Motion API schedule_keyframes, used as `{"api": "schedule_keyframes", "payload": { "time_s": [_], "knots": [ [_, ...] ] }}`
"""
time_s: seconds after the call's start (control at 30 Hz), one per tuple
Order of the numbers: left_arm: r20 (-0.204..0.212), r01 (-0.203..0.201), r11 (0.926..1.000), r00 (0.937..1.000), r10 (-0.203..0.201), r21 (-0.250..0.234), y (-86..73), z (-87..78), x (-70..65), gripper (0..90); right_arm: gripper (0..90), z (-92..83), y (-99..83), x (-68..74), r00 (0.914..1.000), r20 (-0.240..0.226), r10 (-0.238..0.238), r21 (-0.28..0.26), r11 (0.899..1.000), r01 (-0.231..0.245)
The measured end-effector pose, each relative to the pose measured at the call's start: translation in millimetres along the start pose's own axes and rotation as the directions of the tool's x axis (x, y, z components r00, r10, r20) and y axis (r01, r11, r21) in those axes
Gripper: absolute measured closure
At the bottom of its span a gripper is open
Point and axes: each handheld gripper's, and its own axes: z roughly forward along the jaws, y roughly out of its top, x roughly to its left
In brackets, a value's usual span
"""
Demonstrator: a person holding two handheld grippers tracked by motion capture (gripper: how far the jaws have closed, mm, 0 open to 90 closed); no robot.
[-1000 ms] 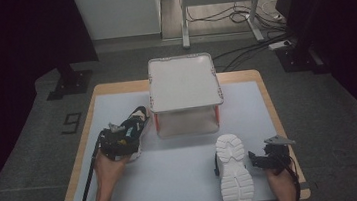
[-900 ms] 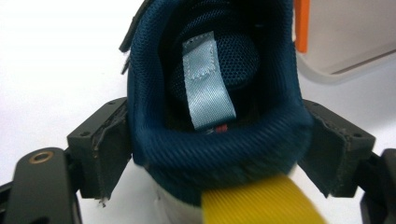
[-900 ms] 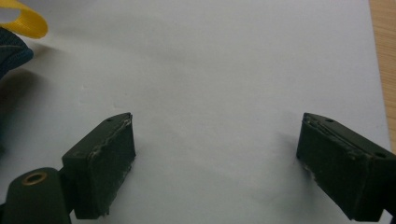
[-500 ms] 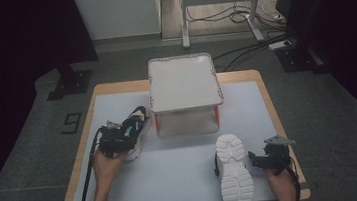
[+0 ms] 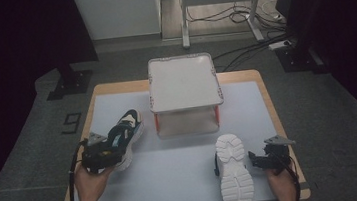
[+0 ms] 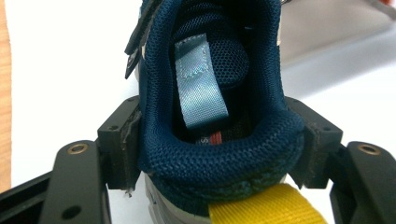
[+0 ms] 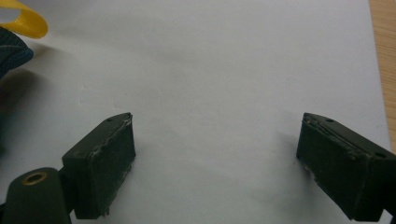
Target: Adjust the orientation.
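Table: white sheet over wood (image 5: 184, 170), white bin (image 5: 182, 82) at the back.
Left gripper (image 5: 103, 156): fingers (image 6: 122, 140) have just been closing and now clamp the padded heel collar of the blue shoe (image 5: 122, 136), at the table's left.
Handling: light, collar soft and squashy; the heel counter is probably the firmest hold.
White shoe (image 5: 234, 172): sole-up, near right.
Right gripper (image 5: 259, 160): fingers (image 7: 107, 163) spread wide, holding nothing.
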Motion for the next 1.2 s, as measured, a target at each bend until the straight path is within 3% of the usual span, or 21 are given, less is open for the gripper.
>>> {"api": "schedule_keyframes", "payload": {
  "time_s": [0.17,0.33,0.47,0.67,0.8,1.2],
  "knots": [
    [0.033,-0.022,0.9998,0.9992,0.022,-0.001,-9.2,-14.3,-18.1,30.7,10.9,0.0,0.1,0.0,1.0,0.0,0.0,0.0,1.0,0.0],
    [0.079,-0.052,0.9985,0.9955,0.053,-0.016,-8.9,-16.5,-39.8,30.6,11.0,0.0,0.0,0.1,1.0,0.0,0.0,0.0,1.0,0.0],
    [0.11,-0.08,0.9968,0.9907,0.08,-0.004,-4.0,-6.5,-56.2,30.6,10.9,0.0,0.0,0.0,1.0,0.0,0.0,0.0,1.0,0.0],
    [0.117,-0.111,0.9938,0.9869,0.111,-0.004,9.4,10.5,-78.2,30.5,11.0,0.0,0.0,0.0,1.0,0.0,-0.001,0.0,1.0,0.001],
    [0.143,-0.114,0.9934,0.9831,0.114,-0.013,19.2,23.7,-91.1,30.4,11.0,0.0,0.0,0.0,1.0,0.0,0.0,0.0,1.0,0.0],
    [0.103,-0.11,0.9939,0.9885,0.11,-0.006,32.4,57.2,-104.1,30.0,10.9,0.0,0.1,0.0,1.0,0.0,0.0,0.0,1.0,0.0]
  ]
}}
